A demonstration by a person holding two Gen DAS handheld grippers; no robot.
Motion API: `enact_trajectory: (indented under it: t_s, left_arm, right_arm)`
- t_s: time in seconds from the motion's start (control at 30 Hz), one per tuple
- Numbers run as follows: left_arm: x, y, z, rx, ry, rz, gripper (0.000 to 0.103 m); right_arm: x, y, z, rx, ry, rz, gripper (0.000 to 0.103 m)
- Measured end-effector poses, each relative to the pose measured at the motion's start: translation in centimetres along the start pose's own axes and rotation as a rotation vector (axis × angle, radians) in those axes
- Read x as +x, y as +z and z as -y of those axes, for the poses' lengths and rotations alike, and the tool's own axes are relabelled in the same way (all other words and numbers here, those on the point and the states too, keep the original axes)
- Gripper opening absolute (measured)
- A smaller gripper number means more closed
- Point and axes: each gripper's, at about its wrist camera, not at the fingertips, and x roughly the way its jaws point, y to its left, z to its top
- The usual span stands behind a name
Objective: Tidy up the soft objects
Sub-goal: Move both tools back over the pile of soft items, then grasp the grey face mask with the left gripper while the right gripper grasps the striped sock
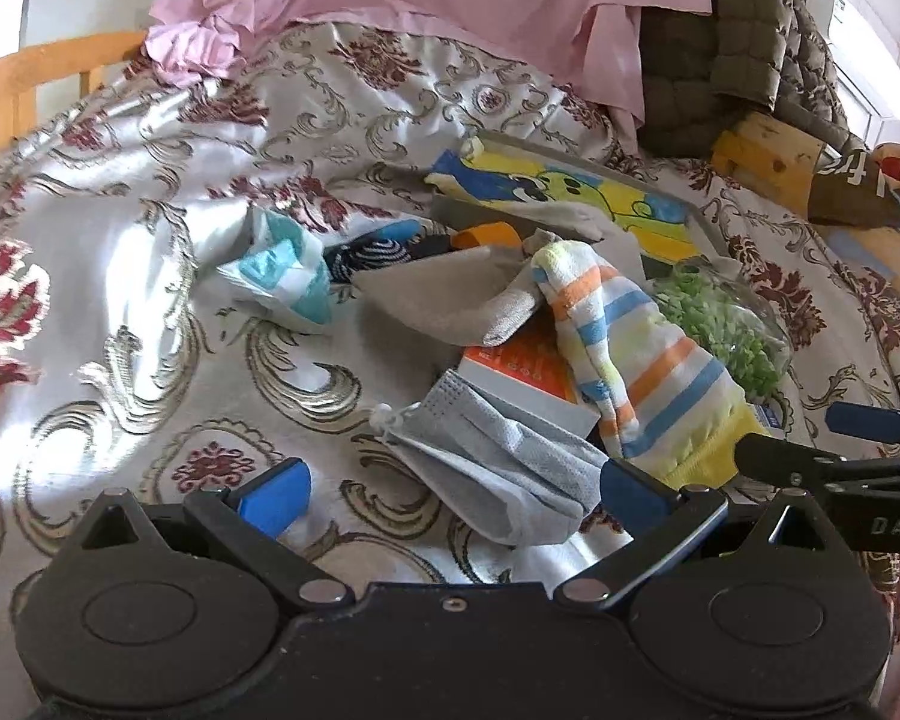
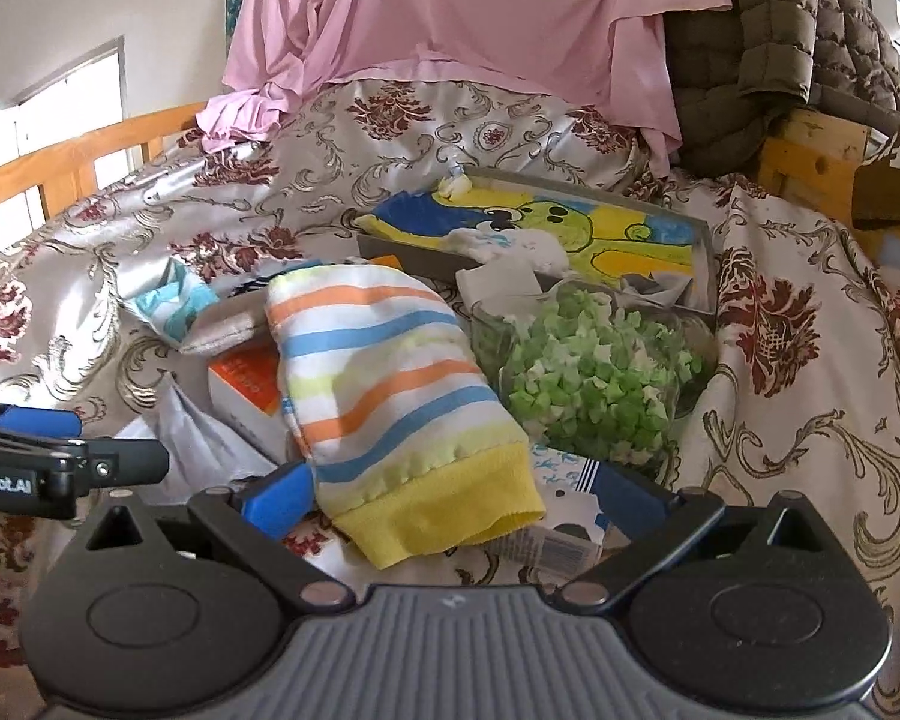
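Both tongs (image 1: 453, 495) (image 2: 450, 498) wide, nothing gripped

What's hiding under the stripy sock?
Under the striped sock peeks an orange-and-white box on one side and a bag of green bits beside it. A grey cloth lies under its toe end. Whatever lies beneath its middle is covered.
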Motion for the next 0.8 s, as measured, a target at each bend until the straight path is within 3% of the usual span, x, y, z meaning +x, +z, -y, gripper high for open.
enact_trajectory:
  t_s: [0.37,0.5,0.8]
  left_arm:
    - [2.0,0.5,-0.1,-0.02,-0.048,-0.037,0.102]
    - [2.1,0.8,-0.1,-0.027,-0.063,-0.044,0.102]
    - [2.6,0.7,-0.2,-0.092,-0.134,-0.066,0.088]
  right_arm:
    - [2.1,-0.5,-2.4,-0.188,-0.027,0.026,0.103]
    - [2.8,-0.4,-2.6,-0.198,-0.03,0.021,0.102]
    - [3.2,-0.4,-2.1,-0.18,-0.017,0.022,0.092]
